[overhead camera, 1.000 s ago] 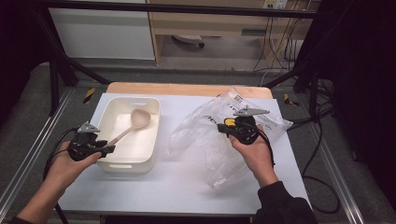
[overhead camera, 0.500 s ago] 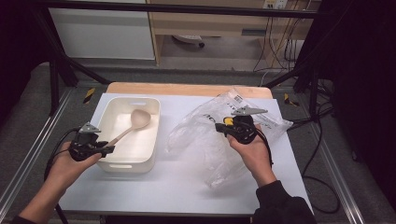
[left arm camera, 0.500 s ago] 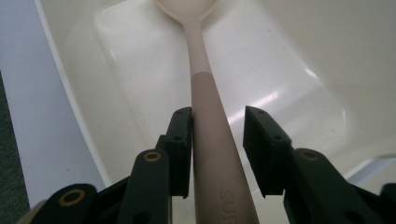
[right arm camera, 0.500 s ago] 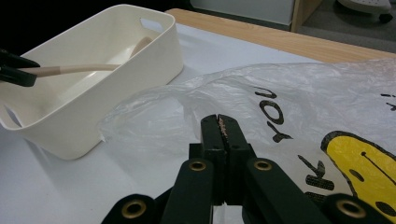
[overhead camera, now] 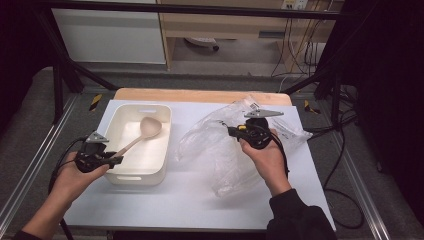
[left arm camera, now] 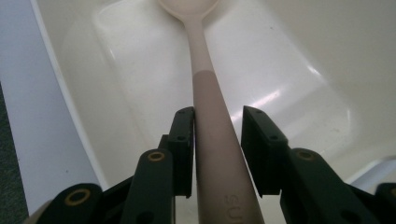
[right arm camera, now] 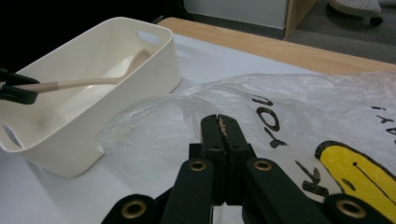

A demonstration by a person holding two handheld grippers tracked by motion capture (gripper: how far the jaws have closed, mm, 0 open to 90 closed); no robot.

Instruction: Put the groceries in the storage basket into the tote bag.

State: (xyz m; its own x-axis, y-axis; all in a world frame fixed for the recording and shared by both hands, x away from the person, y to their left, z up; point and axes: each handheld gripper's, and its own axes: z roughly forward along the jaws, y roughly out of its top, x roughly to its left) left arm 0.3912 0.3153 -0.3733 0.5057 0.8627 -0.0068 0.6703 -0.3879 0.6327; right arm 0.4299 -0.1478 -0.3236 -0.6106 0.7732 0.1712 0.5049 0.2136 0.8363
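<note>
A pale wooden spoon (overhead camera: 148,128) lies with its bowl in the white bin (overhead camera: 137,107), its handle (left arm camera: 210,107) sticking out over the near left rim. My left gripper (overhead camera: 117,160) has just been closing its jaws around that handle. One pad touches the handle and a narrow gap shows at the other pad (left arm camera: 254,135). My right gripper (overhead camera: 231,131) sits on the crumpled clear plastic bag (overhead camera: 220,155). In the right gripper view its jaws (right arm camera: 219,119) are pressed together, with the bag's film (right arm camera: 303,102) standing lifted around them.
The white mat (overhead camera: 165,200) covers the table, and a wooden edge (overhead camera: 200,95) shows at the back. Metal frame rails (overhead camera: 30,165) run along both sides. Cables (overhead camera: 345,150) trail off to the right. The bag carries black lettering and a yellow print (right arm camera: 355,172).
The right gripper and the top of the bag have edged slightly to the left. The left hand and the spoon stay where they were.
</note>
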